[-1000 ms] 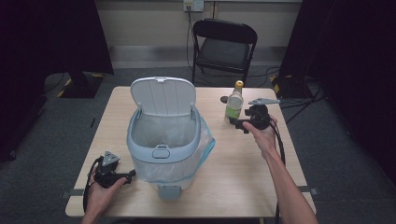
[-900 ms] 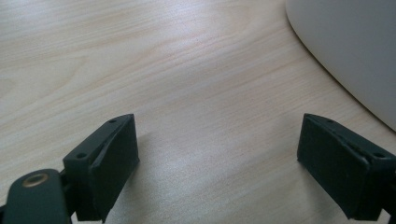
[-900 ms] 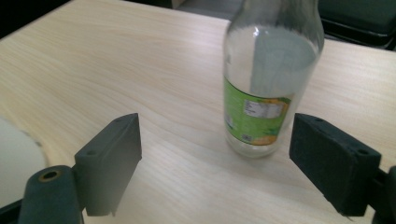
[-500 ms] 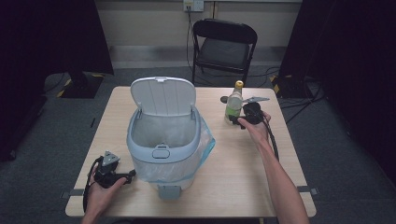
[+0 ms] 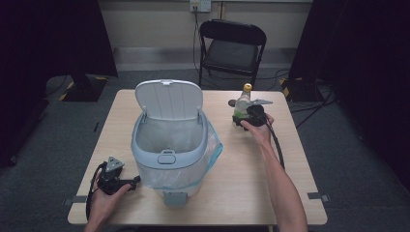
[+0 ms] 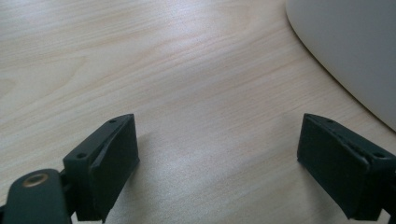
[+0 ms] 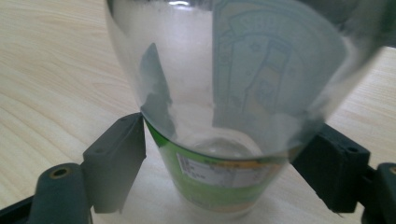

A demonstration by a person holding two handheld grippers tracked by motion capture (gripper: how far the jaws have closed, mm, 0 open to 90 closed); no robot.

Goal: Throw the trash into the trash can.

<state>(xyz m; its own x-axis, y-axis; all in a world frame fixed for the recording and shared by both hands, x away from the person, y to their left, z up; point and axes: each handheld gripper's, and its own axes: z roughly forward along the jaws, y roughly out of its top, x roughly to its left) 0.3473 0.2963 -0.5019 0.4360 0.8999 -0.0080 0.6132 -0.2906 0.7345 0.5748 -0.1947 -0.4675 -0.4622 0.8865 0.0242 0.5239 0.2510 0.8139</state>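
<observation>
A clear bottle (image 5: 243, 103) with a green label and a yellow cap stands upright on the wooden table (image 5: 241, 183), right of the bin. My right gripper (image 5: 241, 121) is at its base. In the right gripper view the bottle (image 7: 224, 93) sits between the two jaws, which have just been closing and now touch its lower sides. My left gripper (image 5: 137, 180) lies low on the table at the near left. Its jaws stand wide apart over bare wood (image 6: 219, 154), with nothing between them. The white bin (image 5: 167, 157) stands in the middle with its lid (image 5: 168, 99) up.
The bin holds a clear liner that bulges out on its right side (image 5: 212, 150); its curved wall (image 6: 355, 51) is close to my left gripper. A black folding chair (image 5: 232, 48) stands beyond the table's far edge. Cables trail from both grippers.
My right hand has moved left and down to the bottle, and its jaws now sit around the bottle's base. The left hand and the bin have stayed put.
</observation>
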